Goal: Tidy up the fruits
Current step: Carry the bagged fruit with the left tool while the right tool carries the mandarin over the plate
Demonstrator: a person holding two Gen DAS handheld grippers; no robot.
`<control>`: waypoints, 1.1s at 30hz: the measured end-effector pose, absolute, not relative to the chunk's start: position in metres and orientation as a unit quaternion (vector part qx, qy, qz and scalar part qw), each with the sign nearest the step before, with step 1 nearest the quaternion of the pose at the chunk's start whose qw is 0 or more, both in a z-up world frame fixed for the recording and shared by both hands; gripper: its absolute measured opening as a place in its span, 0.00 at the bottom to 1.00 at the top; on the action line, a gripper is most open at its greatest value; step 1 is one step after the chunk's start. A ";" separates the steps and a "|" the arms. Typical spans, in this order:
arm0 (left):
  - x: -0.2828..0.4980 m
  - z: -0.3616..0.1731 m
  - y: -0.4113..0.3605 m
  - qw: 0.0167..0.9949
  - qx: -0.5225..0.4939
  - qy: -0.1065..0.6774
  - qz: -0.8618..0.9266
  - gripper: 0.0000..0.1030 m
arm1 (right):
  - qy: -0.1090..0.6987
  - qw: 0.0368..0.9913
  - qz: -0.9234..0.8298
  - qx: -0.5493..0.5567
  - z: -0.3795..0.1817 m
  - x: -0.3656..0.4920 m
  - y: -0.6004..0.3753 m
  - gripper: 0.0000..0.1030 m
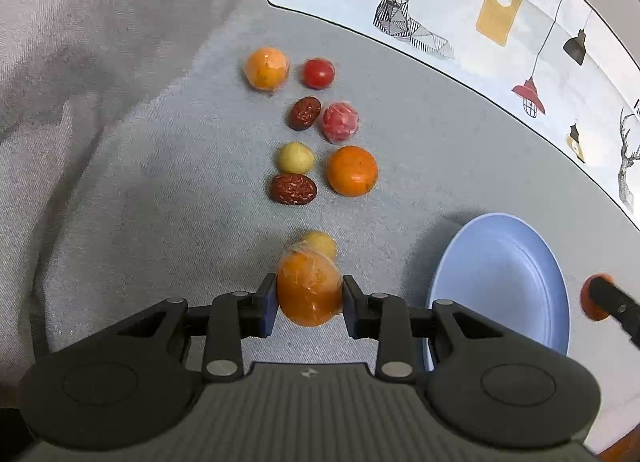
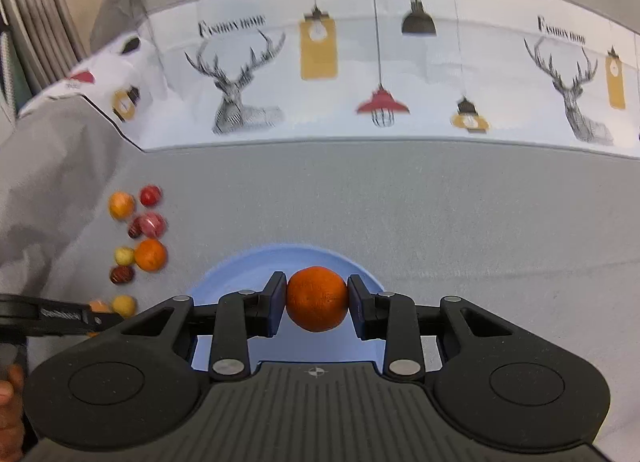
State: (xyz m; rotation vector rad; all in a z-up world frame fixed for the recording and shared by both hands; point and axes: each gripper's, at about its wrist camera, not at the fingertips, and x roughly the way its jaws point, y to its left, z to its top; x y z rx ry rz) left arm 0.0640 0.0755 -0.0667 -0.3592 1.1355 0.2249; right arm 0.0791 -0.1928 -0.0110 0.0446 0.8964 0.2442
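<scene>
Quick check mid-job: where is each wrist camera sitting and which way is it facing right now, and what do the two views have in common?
Left wrist: on the left gripper, looking steeply down at the grey cloth; pads clamp a wrapped orange.
Right wrist: on the right gripper, tilted down over the blue plate, toward the patterned backdrop; pads clamp a bare orange; a hand shows at left.
Shared: plate, fruit cluster, each other's gripper.

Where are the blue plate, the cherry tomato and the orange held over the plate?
blue plate [image 1: 504, 274]: left wrist view, bare centre.
cherry tomato [image 1: 318, 72]: left wrist view, its top.
orange [image 2: 317, 299]: right wrist view, middle of its peel.
</scene>
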 end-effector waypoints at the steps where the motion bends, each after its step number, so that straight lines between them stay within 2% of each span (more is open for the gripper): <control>1: 0.064 -0.067 0.076 0.821 -0.170 0.535 0.106 0.35 | 0.434 0.893 0.117 0.021 -0.014 0.080 -0.193 0.34; 23: 0.066 -0.064 0.071 0.827 -0.158 0.529 0.101 0.35 | 0.418 0.901 0.115 0.017 -0.006 0.073 -0.201 0.34; 33: 0.069 -0.065 0.071 0.827 -0.155 0.530 0.103 0.35 | 0.436 0.894 0.106 0.011 -0.018 0.077 -0.204 0.34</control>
